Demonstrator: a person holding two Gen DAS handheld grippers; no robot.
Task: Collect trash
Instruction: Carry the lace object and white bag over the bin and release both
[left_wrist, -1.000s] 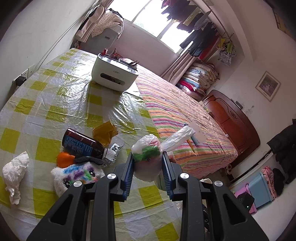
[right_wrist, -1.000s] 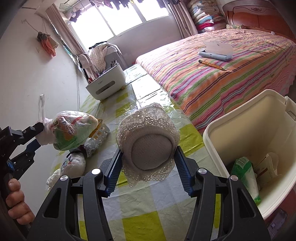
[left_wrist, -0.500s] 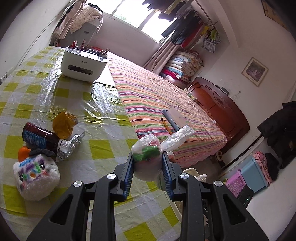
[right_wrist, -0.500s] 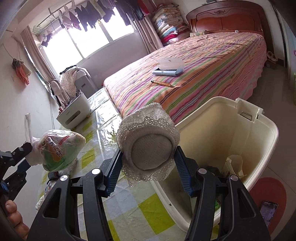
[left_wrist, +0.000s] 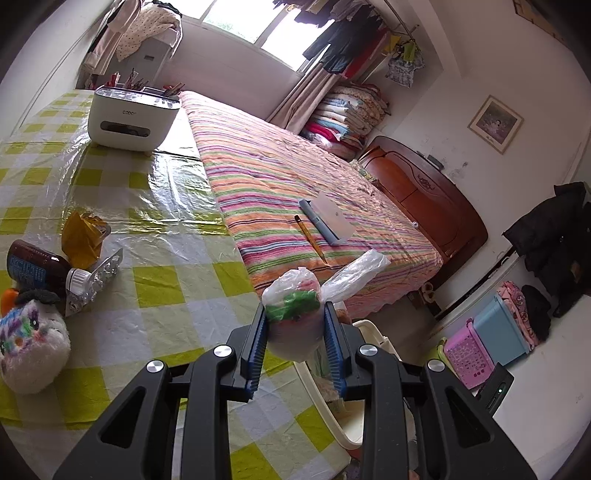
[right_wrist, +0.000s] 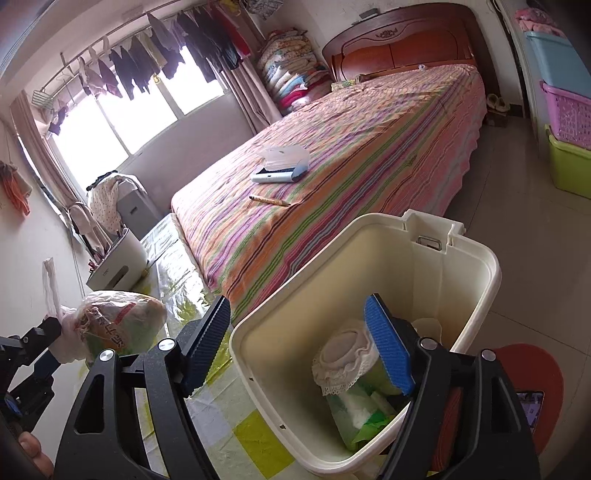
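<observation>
My left gripper (left_wrist: 294, 328) is shut on a knotted plastic bag of trash (left_wrist: 293, 314), held over the table's near edge; the bag also shows in the right wrist view (right_wrist: 118, 325). My right gripper (right_wrist: 295, 343) is open over the cream trash bin (right_wrist: 461, 266). The lace-edged round pad (right_wrist: 345, 356) lies inside the bin on green and white wrappers (right_wrist: 354, 413). On the checked table (left_wrist: 155, 280) lie a brown bottle (left_wrist: 33, 266), a yellow wrapper (left_wrist: 79, 238), a foil blister pack (left_wrist: 98, 275) and a plush toy (left_wrist: 29, 350).
A white utensil holder (left_wrist: 129, 118) stands at the table's far end. A striped bed (left_wrist: 295, 192) with a pencil and a blue case runs along the table. Coloured storage boxes (right_wrist: 565, 110) stand by the wall. A red mat (right_wrist: 532, 384) lies beside the bin.
My right gripper moved over the bin and opened, and the lace pad dropped in. My left gripper carried the bag toward the table edge and the bin.
</observation>
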